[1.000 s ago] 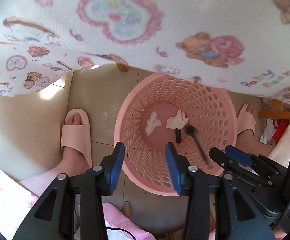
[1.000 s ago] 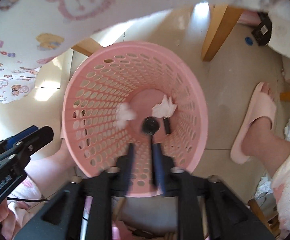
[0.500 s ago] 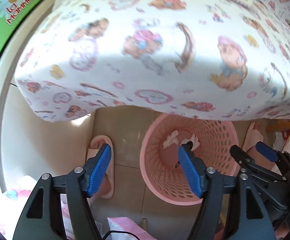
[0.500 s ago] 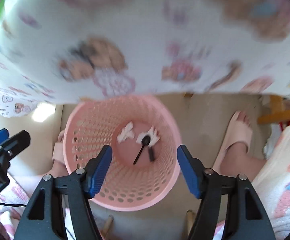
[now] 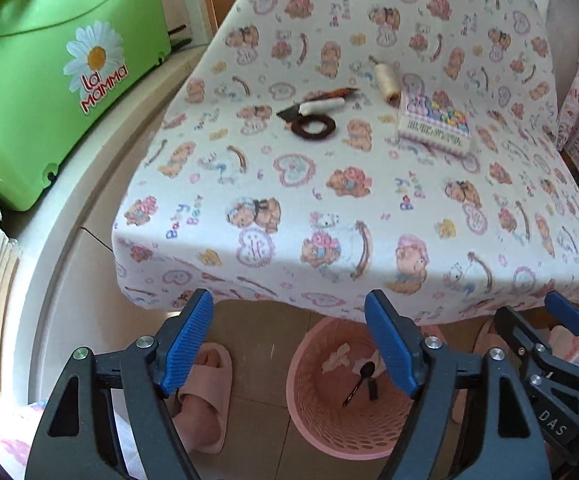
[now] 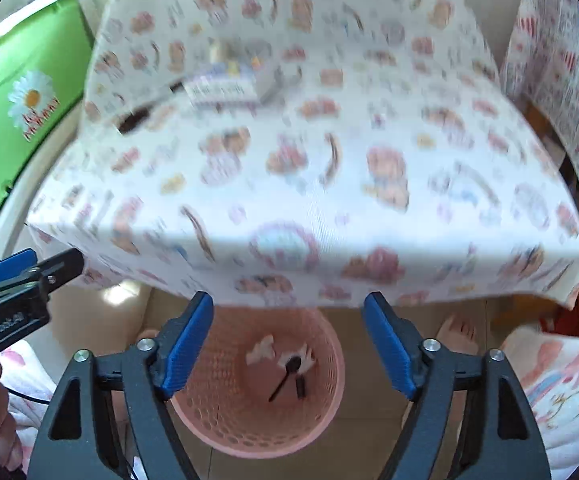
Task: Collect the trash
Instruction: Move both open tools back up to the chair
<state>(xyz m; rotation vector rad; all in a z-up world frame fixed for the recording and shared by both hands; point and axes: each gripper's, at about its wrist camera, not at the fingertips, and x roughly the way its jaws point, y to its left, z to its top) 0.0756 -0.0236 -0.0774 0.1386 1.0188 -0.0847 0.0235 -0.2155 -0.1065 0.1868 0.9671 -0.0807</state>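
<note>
Sunlit tiled floor lies under a desk (image 5: 329, 184) draped in a white cloth printed with bears and hearts, and a pink mesh basket (image 5: 329, 420) stands on the floor just below the desk's near edge. Part of the job looks done: at the bottom of the basket lie two crumpled white tissues (image 5: 337, 356), a black plastic spoon (image 6: 287, 374) and a small dark piece beside it. More seems left to collect, because several things sit on the desk well above the basket: a brown ring (image 5: 313, 126), a white stick (image 5: 321, 106) with a dark scrap next to it, a cream thread spool (image 5: 386, 80) and a printed box (image 5: 433, 122). Which of these count as trash cannot be told. Left claw (image 5: 289, 344) and right claw (image 6: 288, 346) both hang over the basket with jaws wide apart and nothing between them; both have just been opening. A person's feet in pink slippers stand on either side of the basket. Far from the basket, beyond the desk's left side, sits a green plastic case with a daisy logo.
</note>
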